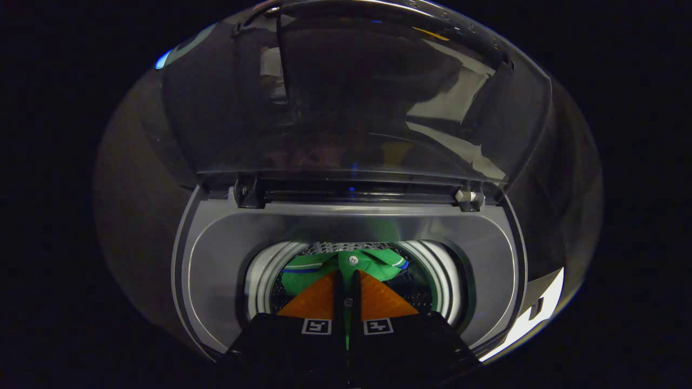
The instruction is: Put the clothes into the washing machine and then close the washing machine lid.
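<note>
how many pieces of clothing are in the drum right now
1 that I can make out: a green garment with a white button, lying in the drum just beyond the gripper, whose fingers are nearly closed with green showing in the narrow gap. Others could be hidden beneath it.

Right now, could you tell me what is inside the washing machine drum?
A green garment lies in the drum, pinched between the gripper fingers. The fingers and the garment cover whatever lies beneath.

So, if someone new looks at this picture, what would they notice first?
Probably the bright green garment lying in the washer drum, just ahead of the gripper, whose orange fingers are nearly closed with a thin gap. Next, the big transparent lid standing open behind the grey opening.
</note>
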Demonstrator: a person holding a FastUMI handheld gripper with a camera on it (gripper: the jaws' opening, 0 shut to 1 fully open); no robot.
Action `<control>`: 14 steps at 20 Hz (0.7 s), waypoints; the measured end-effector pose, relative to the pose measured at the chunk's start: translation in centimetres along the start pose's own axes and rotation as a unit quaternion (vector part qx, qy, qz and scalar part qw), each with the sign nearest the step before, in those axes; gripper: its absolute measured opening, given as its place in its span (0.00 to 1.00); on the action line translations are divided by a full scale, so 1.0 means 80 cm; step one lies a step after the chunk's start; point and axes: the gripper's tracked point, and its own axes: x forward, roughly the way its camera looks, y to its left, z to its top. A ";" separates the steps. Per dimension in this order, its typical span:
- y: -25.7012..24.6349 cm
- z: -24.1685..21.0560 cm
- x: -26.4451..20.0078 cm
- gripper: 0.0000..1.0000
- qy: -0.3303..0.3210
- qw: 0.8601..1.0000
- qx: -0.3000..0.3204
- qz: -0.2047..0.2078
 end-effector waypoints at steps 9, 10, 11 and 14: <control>-0.015 -0.007 -0.006 1.00 0.020 1.000 0.003 -0.007; -0.018 -0.003 -0.011 1.00 0.014 1.000 0.004 -0.009; -0.019 0.002 -0.017 1.00 0.012 1.000 0.006 -0.006; -0.018 0.022 -0.040 1.00 -0.006 1.000 0.004 -0.001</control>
